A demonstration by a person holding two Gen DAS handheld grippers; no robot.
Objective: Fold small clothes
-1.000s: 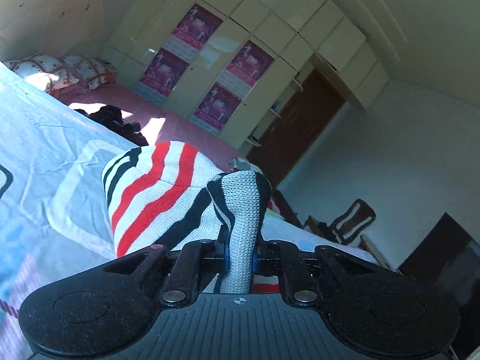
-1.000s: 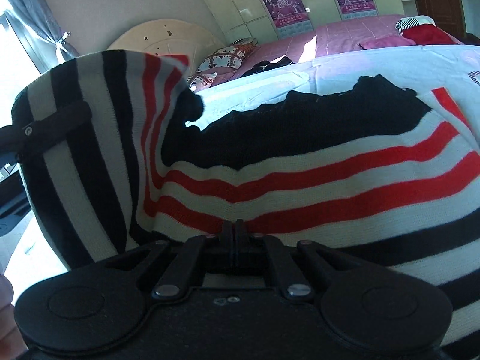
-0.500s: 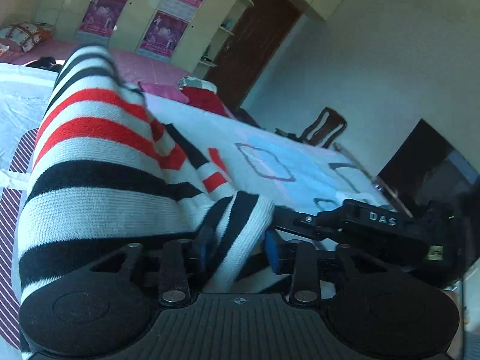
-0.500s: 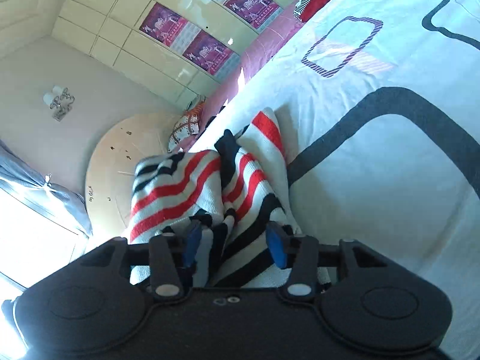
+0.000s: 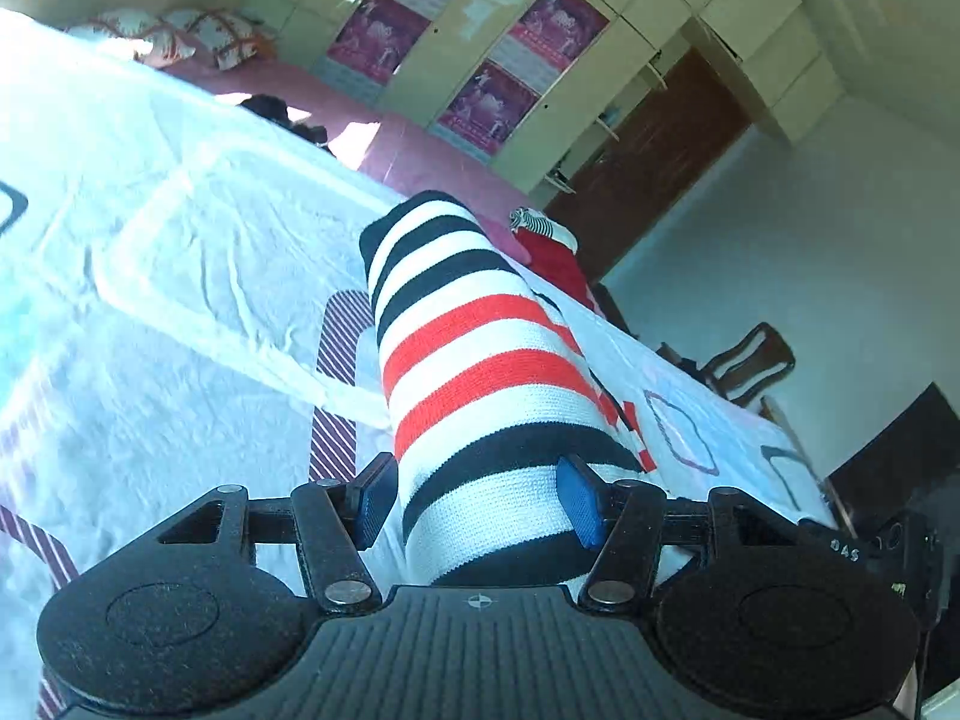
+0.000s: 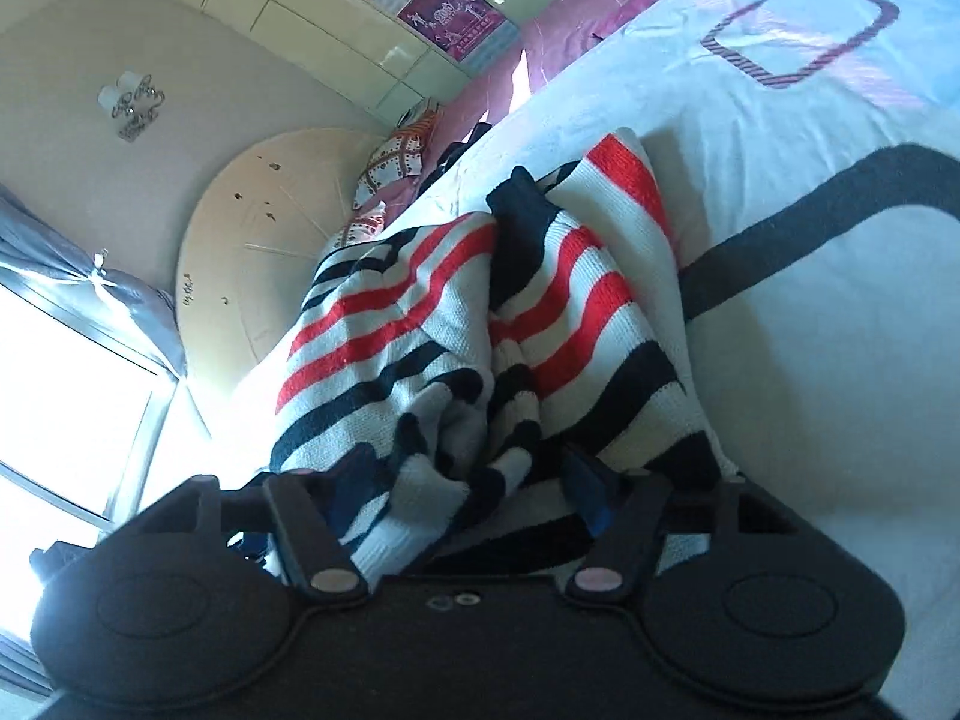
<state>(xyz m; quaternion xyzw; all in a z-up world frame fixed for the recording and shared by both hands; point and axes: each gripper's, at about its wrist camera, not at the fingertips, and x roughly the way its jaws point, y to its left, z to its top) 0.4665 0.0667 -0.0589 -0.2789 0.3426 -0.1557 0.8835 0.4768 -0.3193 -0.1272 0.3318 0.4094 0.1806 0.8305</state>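
A small knit sweater [image 5: 480, 384] with black, white and red stripes lies folded in a long bundle on the white bed sheet [image 5: 180, 276]. My left gripper [image 5: 477, 504] is open, its blue pads [image 5: 579, 507] on either side of the sweater's near end. In the right wrist view the sweater [image 6: 480, 324] lies bunched in two folds on the sheet [image 6: 810, 312]. My right gripper [image 6: 474, 495] is open too, with the crumpled near edge of the sweater between its jaws.
A red garment [image 5: 555, 261] and a pink blanket [image 5: 414, 156] lie at the bed's far side. Pillows [image 5: 180, 39] sit by the round headboard [image 6: 252, 240]. A wardrobe with posters [image 5: 480, 48], a brown door [image 5: 648, 144] and a chair [image 5: 744, 360] stand beyond.
Both grippers were shut on the lifted sweater a second ago. They lowered it onto the bed and opened; the jaws are wider now than half a second ago.
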